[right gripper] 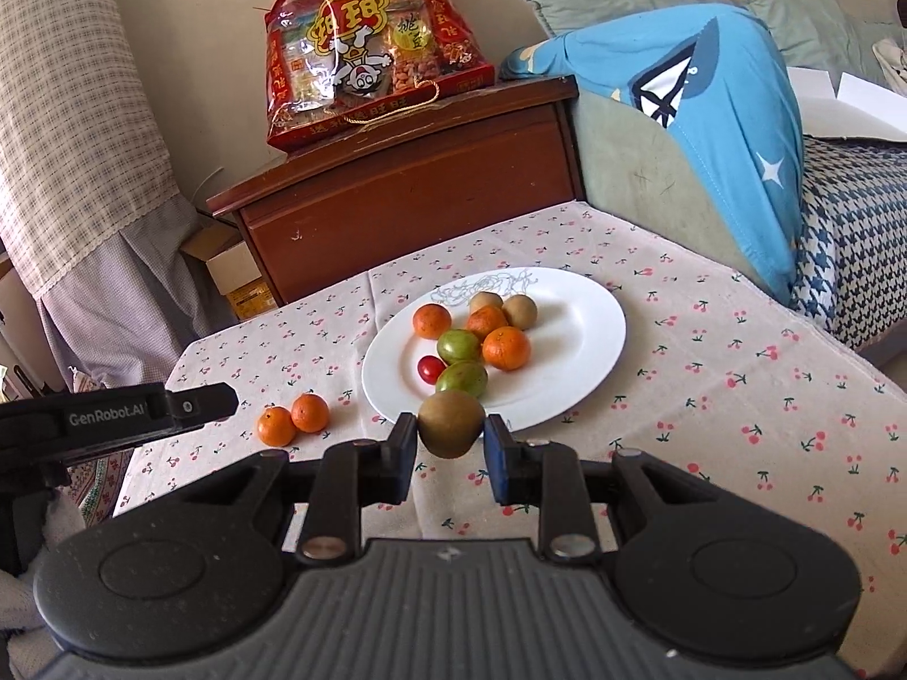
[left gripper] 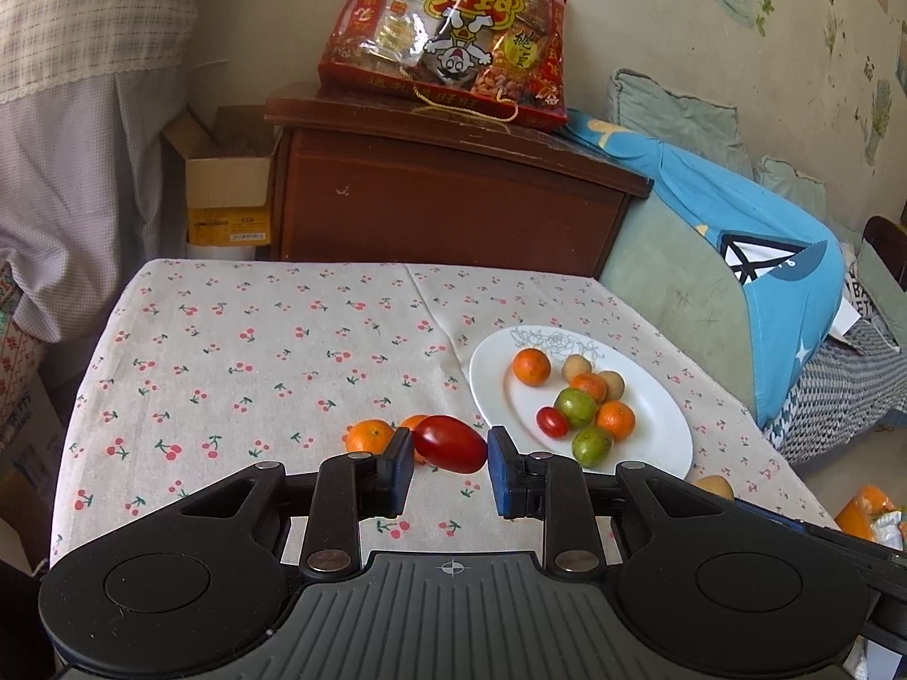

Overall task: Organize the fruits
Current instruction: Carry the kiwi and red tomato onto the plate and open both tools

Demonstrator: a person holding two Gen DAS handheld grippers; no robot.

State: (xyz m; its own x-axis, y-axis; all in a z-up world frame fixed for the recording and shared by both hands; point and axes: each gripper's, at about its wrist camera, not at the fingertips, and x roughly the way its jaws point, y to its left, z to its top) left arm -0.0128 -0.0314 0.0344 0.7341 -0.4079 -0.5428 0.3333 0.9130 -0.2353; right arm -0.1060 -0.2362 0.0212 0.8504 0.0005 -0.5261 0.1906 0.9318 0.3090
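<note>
My left gripper (left gripper: 449, 449) is shut on a red cherry tomato (left gripper: 449, 443) and holds it above the cloth, left of the white plate (left gripper: 652, 396). My right gripper (right gripper: 450, 435) is shut on a brown longan (right gripper: 450, 424) at the plate's near rim (right gripper: 595, 351). The plate holds several small fruits: oranges, green fruits, longans and a small tomato (right gripper: 431, 368). Two small oranges (right gripper: 295, 419) lie on the cloth left of the plate; one shows in the left wrist view (left gripper: 368, 435). The left gripper's body (right gripper: 113, 416) shows at the right wrist view's left edge.
The table carries a cherry-print cloth (left gripper: 255, 351). Behind it stands a brown wooden cabinet (left gripper: 442, 198) with a red snack bag (left gripper: 448, 34) on top. A cardboard box (left gripper: 227, 181) is at the back left. A bed with blue fabric (right gripper: 708, 130) borders the right side.
</note>
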